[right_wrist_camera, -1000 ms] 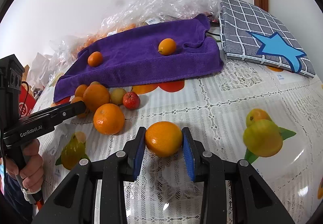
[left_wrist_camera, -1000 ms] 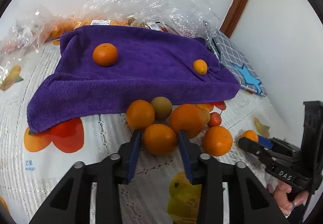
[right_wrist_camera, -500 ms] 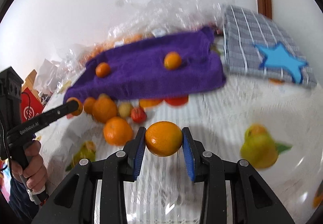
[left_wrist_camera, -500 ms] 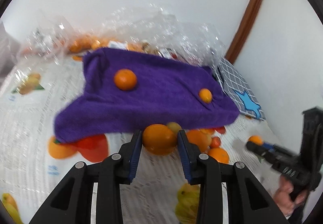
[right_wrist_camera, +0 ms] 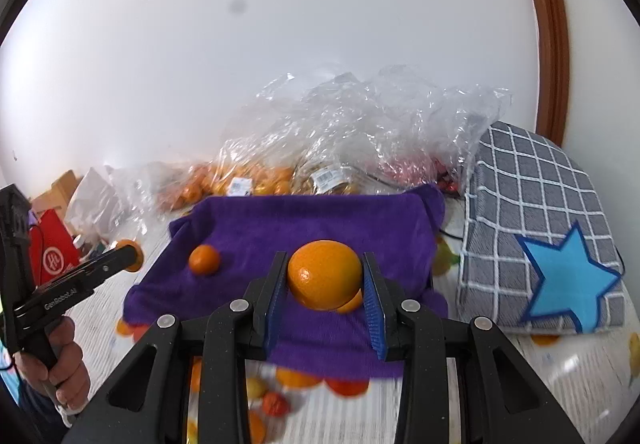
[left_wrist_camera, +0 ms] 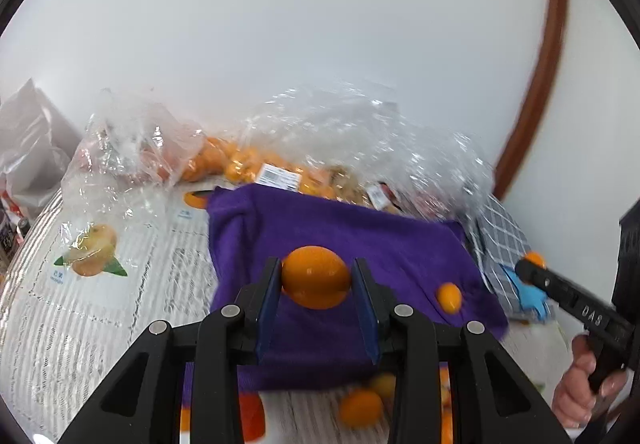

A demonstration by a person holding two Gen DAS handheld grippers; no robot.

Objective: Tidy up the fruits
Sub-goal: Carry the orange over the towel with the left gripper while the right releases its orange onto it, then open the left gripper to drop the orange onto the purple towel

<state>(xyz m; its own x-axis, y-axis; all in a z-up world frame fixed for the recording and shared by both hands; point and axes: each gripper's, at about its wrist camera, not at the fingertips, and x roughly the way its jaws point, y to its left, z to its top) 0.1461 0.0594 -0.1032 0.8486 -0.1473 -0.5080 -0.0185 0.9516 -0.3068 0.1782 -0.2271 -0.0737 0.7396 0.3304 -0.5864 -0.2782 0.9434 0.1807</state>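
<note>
Gripping one orange apiece, both grippers hung above the purple towel [left_wrist_camera: 360, 236]. The left gripper [left_wrist_camera: 316, 284] had its blue fingers [left_wrist_camera: 267, 304] clenched on an orange [left_wrist_camera: 315, 276]; the right gripper [right_wrist_camera: 325, 280] likewise pinched a second orange [right_wrist_camera: 324, 274] — each fruit clear of the cloth. Two smaller oranges lay on the towel, one left [right_wrist_camera: 204, 259], one right [left_wrist_camera: 449, 296]. Loose fruit [left_wrist_camera: 360, 407] sat blurred on the near surface [left_wrist_camera: 100, 308] — clear bags [right_wrist_camera: 360, 131] lay beyond.
</note>
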